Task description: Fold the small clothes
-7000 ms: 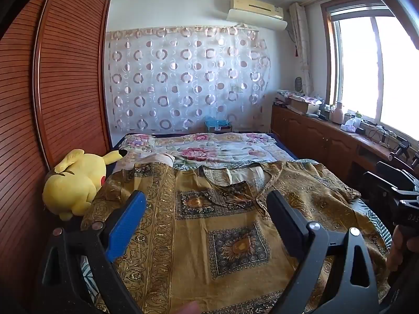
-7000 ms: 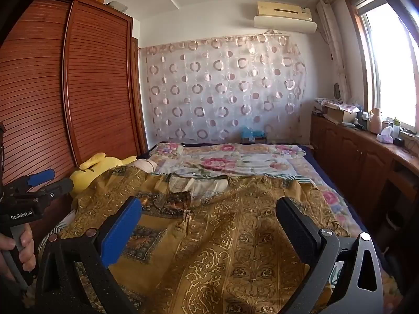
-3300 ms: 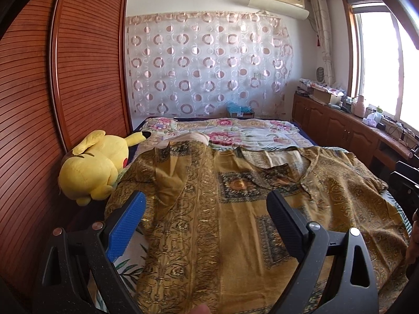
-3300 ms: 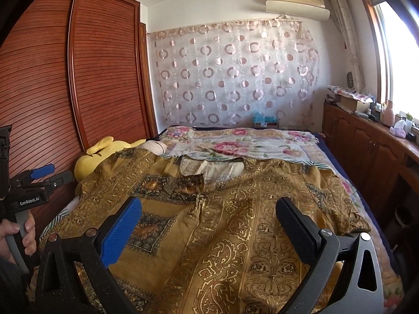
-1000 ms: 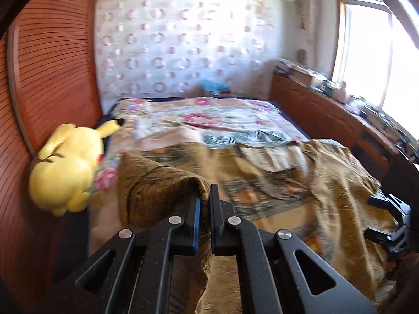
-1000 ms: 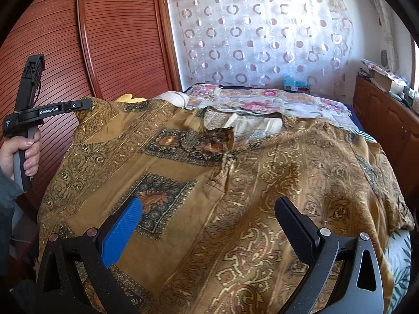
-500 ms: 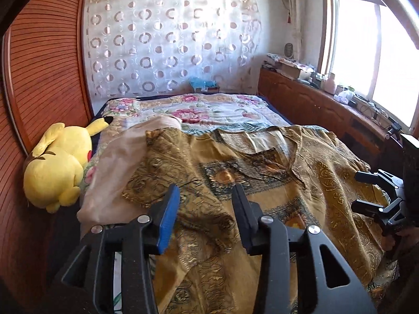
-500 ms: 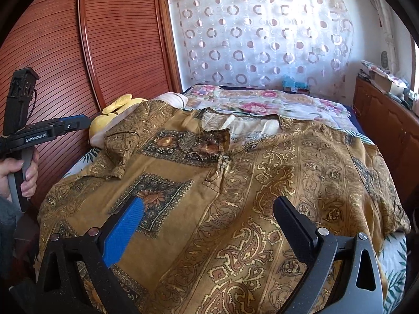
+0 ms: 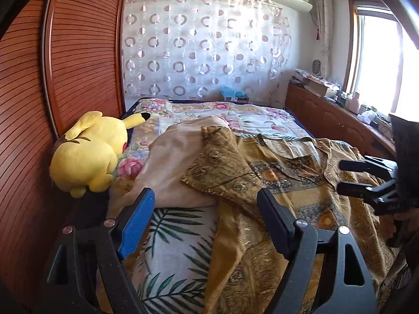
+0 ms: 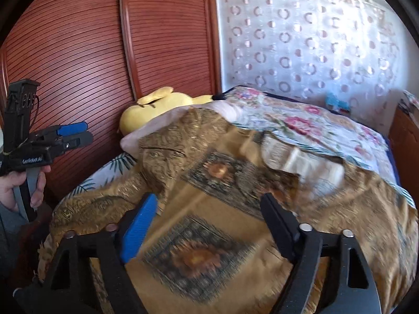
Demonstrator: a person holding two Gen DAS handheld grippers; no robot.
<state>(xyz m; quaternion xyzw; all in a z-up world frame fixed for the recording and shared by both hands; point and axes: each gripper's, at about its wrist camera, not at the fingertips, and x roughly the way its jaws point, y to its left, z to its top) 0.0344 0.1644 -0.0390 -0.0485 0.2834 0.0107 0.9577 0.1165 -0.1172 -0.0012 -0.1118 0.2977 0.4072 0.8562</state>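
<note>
A gold-brown patterned shirt (image 9: 296, 183) lies spread on the bed, its left sleeve (image 9: 217, 164) folded inward over the body. It also shows in the right wrist view (image 10: 222, 209). My left gripper (image 9: 207, 222) is open and empty, low over the bed's left edge beside the shirt. It shows from the side in the right wrist view (image 10: 76, 134). My right gripper (image 10: 209, 225) is open and empty, just above the shirt's front. It shows at the right of the left wrist view (image 9: 351, 178).
A yellow plush toy (image 9: 89, 154) lies at the bed's left edge against the slatted wooden wardrobe (image 9: 83, 60). A beige pillow (image 9: 172, 162) lies under the folded sleeve. A floral quilt (image 9: 235, 117) covers the far bed. A wooden cabinet (image 9: 327, 123) runs along the right wall.
My left gripper carried the left sleeve inward, let it go and opened wide. It has drawn back to the left. My right gripper swung left and lower over the shirt.
</note>
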